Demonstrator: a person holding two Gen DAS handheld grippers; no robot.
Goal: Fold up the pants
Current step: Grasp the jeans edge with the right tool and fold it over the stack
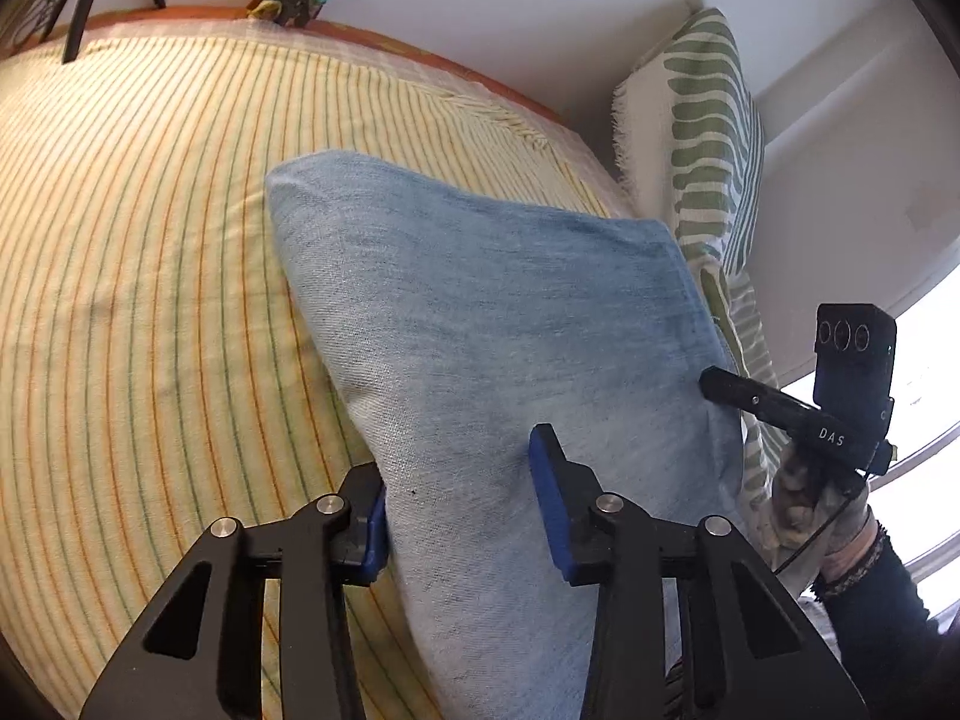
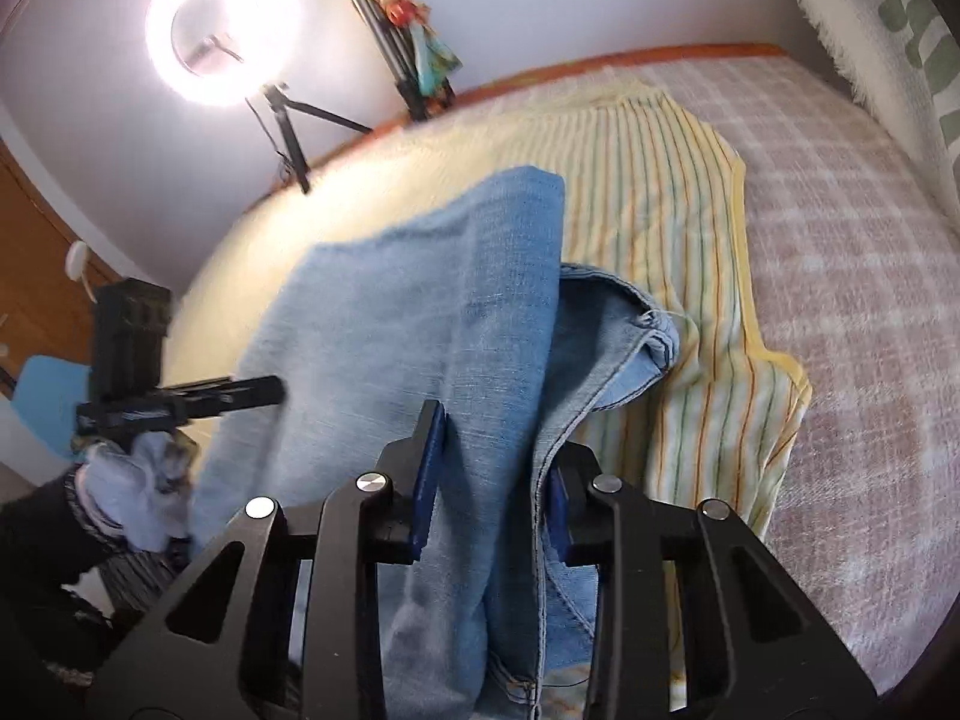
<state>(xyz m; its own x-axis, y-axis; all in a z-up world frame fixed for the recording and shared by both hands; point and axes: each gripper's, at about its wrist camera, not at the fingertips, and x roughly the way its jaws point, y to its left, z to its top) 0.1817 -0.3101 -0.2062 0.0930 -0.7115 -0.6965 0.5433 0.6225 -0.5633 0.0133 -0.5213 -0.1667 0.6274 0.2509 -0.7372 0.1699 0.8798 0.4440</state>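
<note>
Item: pants [image 1: 480, 312], light blue denim, held up in a folded bundle between two hand-held grippers.

Left gripper [image 1: 462, 504]: pads parted wide around the near left edge of the denim; one pad sits at the cloth's edge, the other rests on its face. Whether any cloth is pinched cannot be told.

Right gripper [image 2: 495, 480]: pads straddle a thick hanging fold of the pants [image 2: 432, 312]; cloth fills the gap and appears clamped. Seam and hem bunch just right of it.

Governing relation: the long axis runs forward and away from both grippers, the far edge leaning over the surface ahead. By judgement, the coming move is to carry that edge forward and lay it flat.

Beyond: striped yellow cloth [image 1: 150, 240] over a pale checked bedcover [image 2: 840, 300].

Farther: green-patterned cushion [image 1: 702, 138] against the wall, ring light [image 2: 222, 30] on a tripod.
</note>
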